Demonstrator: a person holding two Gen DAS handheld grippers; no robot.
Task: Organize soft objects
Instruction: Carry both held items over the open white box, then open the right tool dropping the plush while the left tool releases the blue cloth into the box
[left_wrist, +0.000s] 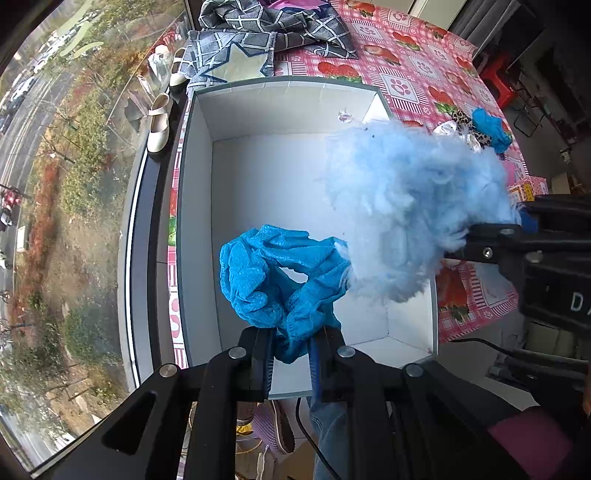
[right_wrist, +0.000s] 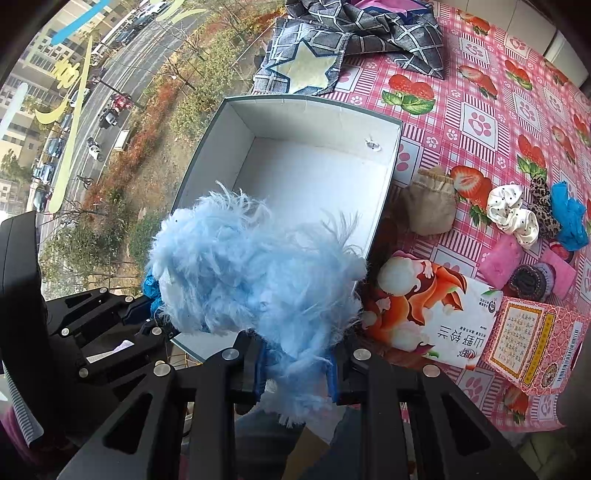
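Observation:
A white open box (left_wrist: 280, 110) (right_wrist: 306, 110) stands on the pink tablecloth by the window. My left gripper (left_wrist: 291, 354) is shut on a bright blue scrunchie (left_wrist: 273, 280), which hangs over the box's near part. My right gripper (right_wrist: 295, 365) is shut on a pale blue fluffy scrunchie (right_wrist: 255, 269) (left_wrist: 410, 206), held over the box's right side; in the left wrist view it comes in from the right (left_wrist: 480, 236). In the right wrist view the left gripper's black body (right_wrist: 103, 321) sits at the lower left, with a bit of the blue scrunchie (right_wrist: 149, 291) peeking out.
Grey patterned cloth with a yellow star (left_wrist: 236, 62) (right_wrist: 306, 70) lies behind the box. To its right lie a beige pouch (right_wrist: 428, 206), white dotted, leopard and blue scrunchies (right_wrist: 513, 214), pink pieces (right_wrist: 500, 260), a printed packet (right_wrist: 436, 317) and a pink carton (right_wrist: 535, 343). A window borders the left.

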